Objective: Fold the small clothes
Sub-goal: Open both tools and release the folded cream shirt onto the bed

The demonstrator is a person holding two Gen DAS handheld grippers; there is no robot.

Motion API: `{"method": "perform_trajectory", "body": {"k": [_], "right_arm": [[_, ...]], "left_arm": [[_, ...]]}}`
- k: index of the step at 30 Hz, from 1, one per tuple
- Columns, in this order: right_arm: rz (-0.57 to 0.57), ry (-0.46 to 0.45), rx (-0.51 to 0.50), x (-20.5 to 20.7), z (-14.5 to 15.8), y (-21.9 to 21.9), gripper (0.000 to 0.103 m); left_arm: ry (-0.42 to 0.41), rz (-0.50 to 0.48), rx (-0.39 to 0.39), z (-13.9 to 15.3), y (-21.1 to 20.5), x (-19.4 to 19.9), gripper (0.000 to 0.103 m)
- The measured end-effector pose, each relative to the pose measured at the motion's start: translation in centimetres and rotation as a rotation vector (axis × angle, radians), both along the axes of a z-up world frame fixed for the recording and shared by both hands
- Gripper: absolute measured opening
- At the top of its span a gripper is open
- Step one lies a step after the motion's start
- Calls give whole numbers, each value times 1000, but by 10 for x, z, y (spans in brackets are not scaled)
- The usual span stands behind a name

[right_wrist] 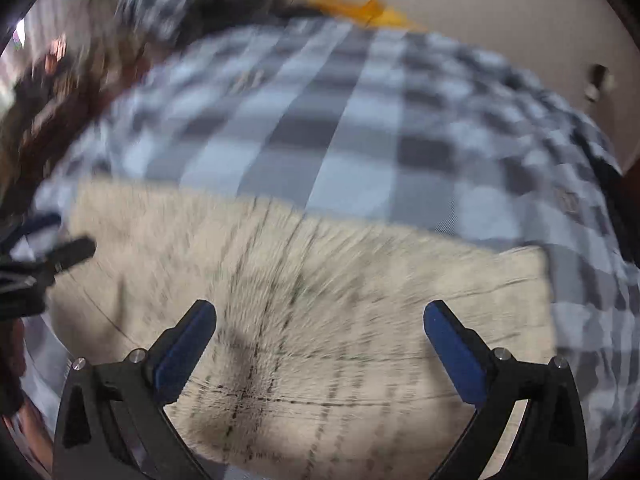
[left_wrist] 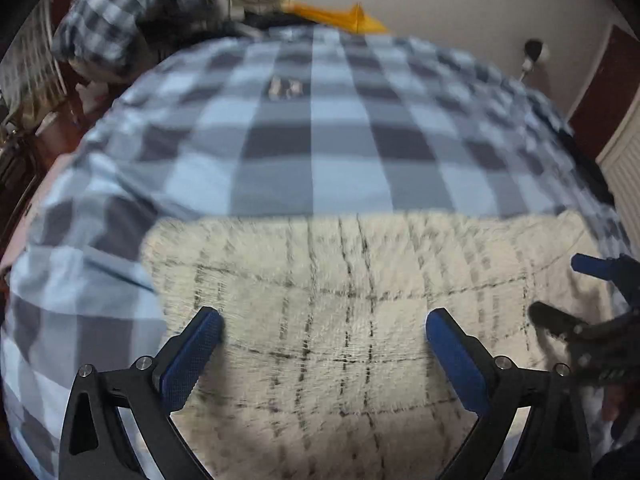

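A cream cloth with thin dark grid lines [left_wrist: 340,308] lies flat on a blue and grey checked bedspread [left_wrist: 312,140]. It also shows in the right wrist view [right_wrist: 320,300], blurred by motion. My left gripper [left_wrist: 324,324] is open and empty just above the cloth's near part. My right gripper [right_wrist: 320,320] is open and empty above the cloth too. The right gripper's fingers [left_wrist: 568,320] show at the right edge of the left wrist view, and the left gripper's fingers [right_wrist: 68,252] at the left edge of the right wrist view.
A checked pillow [left_wrist: 132,12] lies at the far left of the bed. An orange item [left_wrist: 340,14] lies at the bed's far edge by the pale wall [left_wrist: 480,8]. Dark wooden furniture [left_wrist: 48,136] stands to the left. A dark red door [left_wrist: 604,84] is at the right.
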State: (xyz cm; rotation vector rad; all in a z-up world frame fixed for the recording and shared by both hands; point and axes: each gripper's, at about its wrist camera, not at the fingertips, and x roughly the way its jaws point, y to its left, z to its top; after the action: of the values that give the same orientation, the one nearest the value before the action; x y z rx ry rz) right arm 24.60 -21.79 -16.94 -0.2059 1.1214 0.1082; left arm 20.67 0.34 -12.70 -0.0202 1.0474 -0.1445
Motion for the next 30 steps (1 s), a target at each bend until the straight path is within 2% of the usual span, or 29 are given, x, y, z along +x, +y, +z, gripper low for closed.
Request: {"method": "perform_trajectory", "body": {"k": [2,4,5,6,9,10,11,12,14,15,18,21,23,25,26,27,28,29,30], "right_arm": [[2,24,6,0,-8,-8,101],[-66,17,44,1,-4,-35,101],[-133,7,30,3,-2,-53,101],[-174,6,33,3,0,-67,101],[-348,34,165,3,-2,-125,101],[-397,27,144,2,1,-135,101],[-468,5,50,-2,7,-145,101],[-518,-19,-48,-4,12,-150,101],[-571,-84,-167,-12,26,-153,101],[-567,-127,-173,-19,38,-149,101],[-454,-158,-55,-25,57,-123,101],[-272,-106,93,-27,55,-82,101],[-178,-57,132,-29,44,-58,101],[-58,-5,96,-32,26,-25,101],[-26,3,64,-36,21,-17,101],[30,10,-21,-42,11,-4,101],[61,-1,-85,-48,7,2,101],[94,-28,-139,-54,3,6,101],[108,-46,-155,-59,2,4,101]], "left_arm": [[-22,-12,99,-8,-3,2,103],[-10,38,194,-15,11,3,103],[20,70,167,-19,24,5,103],[60,106,74,-23,44,7,103],[163,212,-183,-33,93,12,103],[187,235,-243,-32,104,11,103],[183,253,-262,-28,110,9,103],[158,271,-246,-20,113,6,103],[76,341,-105,3,117,-2,103],[26,362,-52,17,117,-7,103],[-44,346,-43,37,112,-17,103],[-52,272,-59,40,90,-21,103],[-53,196,-103,36,67,-25,103],[-9,122,-158,22,44,-27,103],[40,90,-169,12,33,-29,103],[73,77,-161,4,26,-29,103],[106,78,-120,-7,22,-32,103],[131,93,-42,-17,20,-35,103],[144,98,-3,-22,21,-37,103]]}}
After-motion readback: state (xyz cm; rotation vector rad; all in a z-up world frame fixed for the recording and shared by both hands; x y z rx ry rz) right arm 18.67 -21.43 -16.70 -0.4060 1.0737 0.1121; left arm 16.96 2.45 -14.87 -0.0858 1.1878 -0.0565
